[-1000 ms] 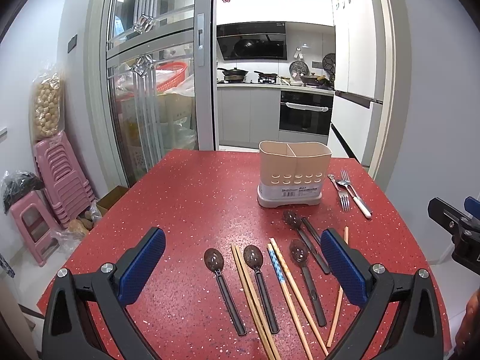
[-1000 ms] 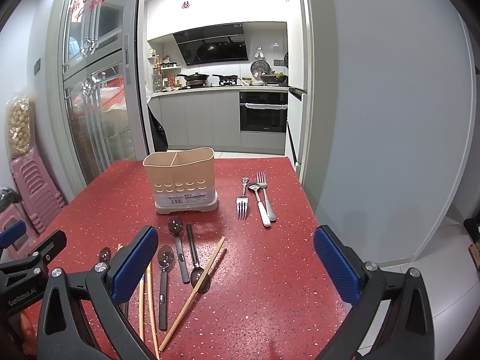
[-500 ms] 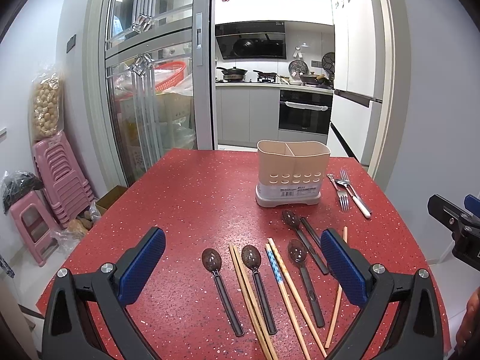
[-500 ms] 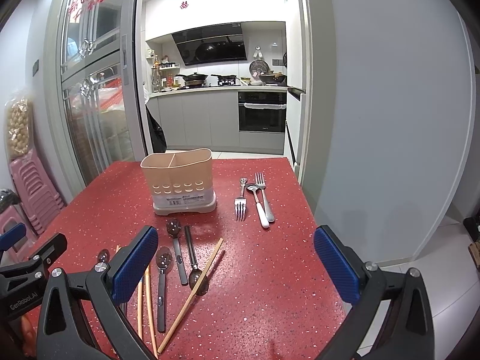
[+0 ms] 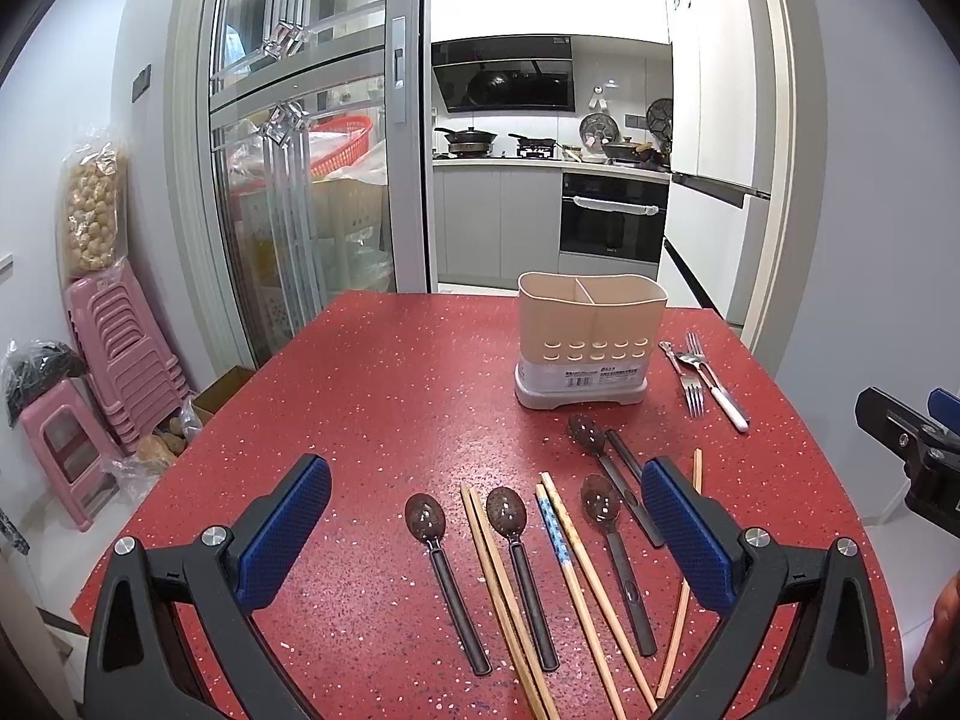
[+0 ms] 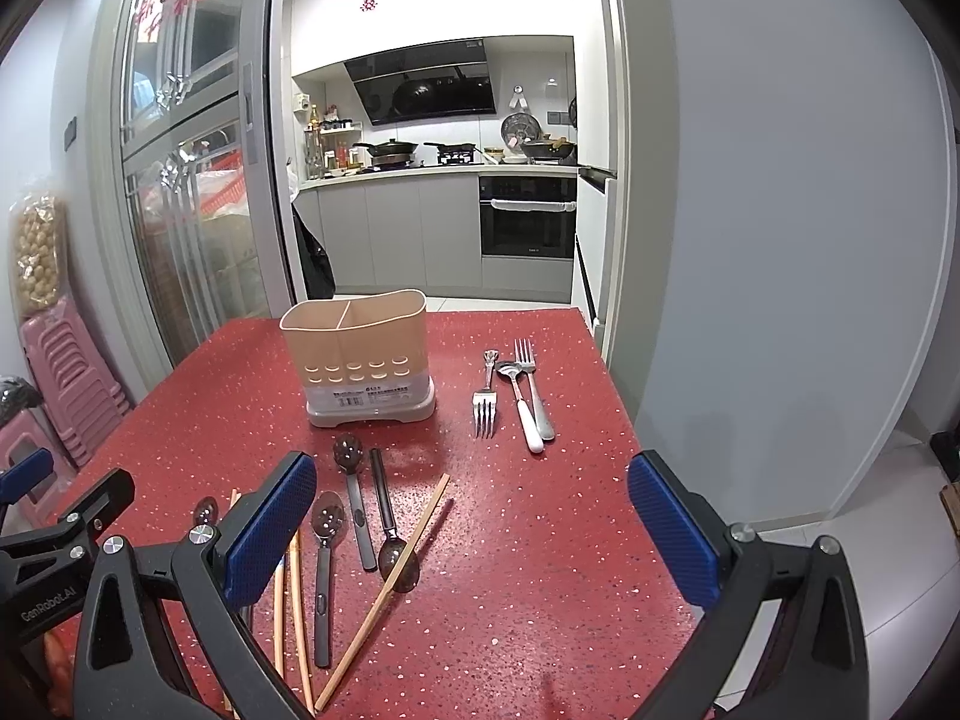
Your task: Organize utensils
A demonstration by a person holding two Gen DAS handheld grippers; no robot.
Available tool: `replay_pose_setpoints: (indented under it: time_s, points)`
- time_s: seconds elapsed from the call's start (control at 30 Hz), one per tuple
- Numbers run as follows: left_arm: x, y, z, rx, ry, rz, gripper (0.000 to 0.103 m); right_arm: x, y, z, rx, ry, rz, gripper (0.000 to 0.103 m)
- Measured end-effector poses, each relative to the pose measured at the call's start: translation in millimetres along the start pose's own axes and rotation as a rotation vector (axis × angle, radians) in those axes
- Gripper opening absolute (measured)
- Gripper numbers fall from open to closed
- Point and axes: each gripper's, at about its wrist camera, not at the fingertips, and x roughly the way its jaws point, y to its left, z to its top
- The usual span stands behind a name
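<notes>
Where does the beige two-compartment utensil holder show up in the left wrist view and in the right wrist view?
Left wrist: the utensil holder stands right of centre at the far end of the red table, upright.
Right wrist: the holder stands left of centre, upright.
Shared landmark: the metal forks lie just right of it in both views.

Right gripper hides the chopsticks' upper ends

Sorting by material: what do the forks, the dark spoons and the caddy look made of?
Forks: metal, seemingly, with a shiny silver gleam. Dark spoons: likely plastic, with translucent brown bowls and matte black handles. Caddy: plastic by its look, matte beige, with moulded holes.
</notes>
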Motion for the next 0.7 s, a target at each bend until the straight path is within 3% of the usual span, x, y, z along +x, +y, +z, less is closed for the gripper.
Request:
replay_pose_setpoints:
  time_s: [0.7]
  points:
    - [10.6, -4.4, -1.5, 0.009, 0.015, -0.002, 0.103, 11.4, -3.3, -4.6, 0.01, 0.015, -0.005, 0.103]
